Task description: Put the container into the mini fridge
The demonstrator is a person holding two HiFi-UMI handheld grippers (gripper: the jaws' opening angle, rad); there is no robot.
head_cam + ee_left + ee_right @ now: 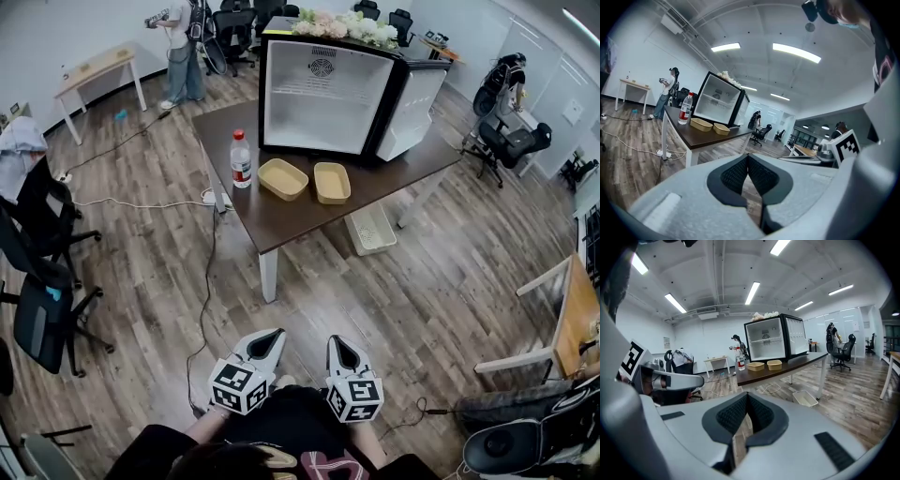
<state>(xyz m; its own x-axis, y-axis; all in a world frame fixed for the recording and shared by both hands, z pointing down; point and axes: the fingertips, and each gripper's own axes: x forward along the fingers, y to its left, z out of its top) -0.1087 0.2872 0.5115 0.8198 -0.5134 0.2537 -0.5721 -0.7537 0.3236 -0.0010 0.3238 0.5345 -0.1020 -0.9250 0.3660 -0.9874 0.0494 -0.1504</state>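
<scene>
Two shallow tan containers lie side by side on a dark brown table, in front of a black mini fridge whose door stands open to the right. A plastic water bottle with a red cap and label stands to their left. Both grippers are held close to my body, far short of the table. My left gripper is shut with nothing in it, and my right gripper is shut and empty too. The containers show small and distant in both gripper views.
A white wire basket sits on the wooden floor under the table, and a cable with a power strip runs along the floor at its left. Office chairs stand at the left, a person far back, desks at the right.
</scene>
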